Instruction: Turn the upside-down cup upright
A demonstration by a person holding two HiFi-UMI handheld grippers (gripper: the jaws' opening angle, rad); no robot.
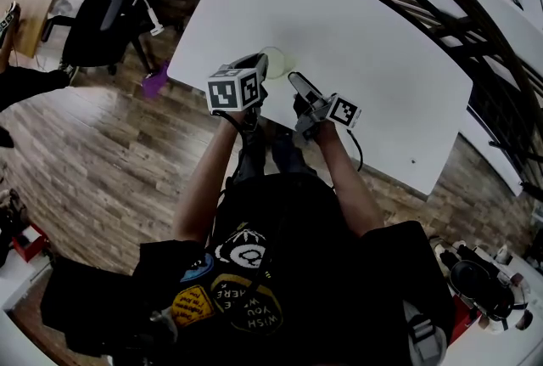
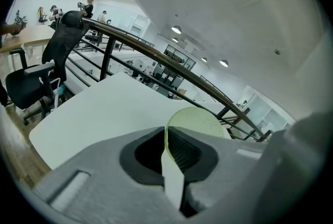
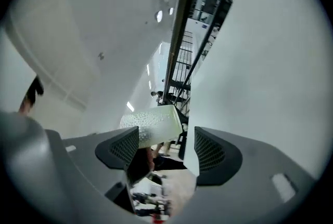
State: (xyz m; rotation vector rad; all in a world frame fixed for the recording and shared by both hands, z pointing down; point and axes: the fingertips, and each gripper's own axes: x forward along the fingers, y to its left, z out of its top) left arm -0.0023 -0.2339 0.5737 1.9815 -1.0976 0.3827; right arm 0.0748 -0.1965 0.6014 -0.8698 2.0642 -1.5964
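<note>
- One black office chair [image 1: 97, 20] stands at the far left on the wood-plank floor [image 1: 102, 160], well apart from the table.
- One small purple thing [image 1: 154, 84] lies on the floor just off the table's left corner; it is too small to name.
- One white table [image 1: 356, 33] runs across the middle, and the person stands at its near edge with both forearms stretched out over it.
- The left gripper [image 2: 167, 137], one of two, is clenched. Its own view shows the two ribbed pads pressed together on a thin pale wall, which is the side of the cup. Its marker cube faces up in the head view.
- One cup [image 2: 197, 120], pale yellow-green with a dotted texture, is caught by its wall in the left gripper. It is above the table's near edge, between the two grippers. A round face of it points away from the left gripper, and I cannot tell whether that is the base or the mouth. From the right gripper view the cup sits tilted.
- The right gripper [image 3: 166, 141] is released, with its pads standing well apart. The cup shows just beyond them, nearer one pad, and neither pad presses on it.
- One dark railing [image 1: 475, 16] curves along the table's far right side.
</note>
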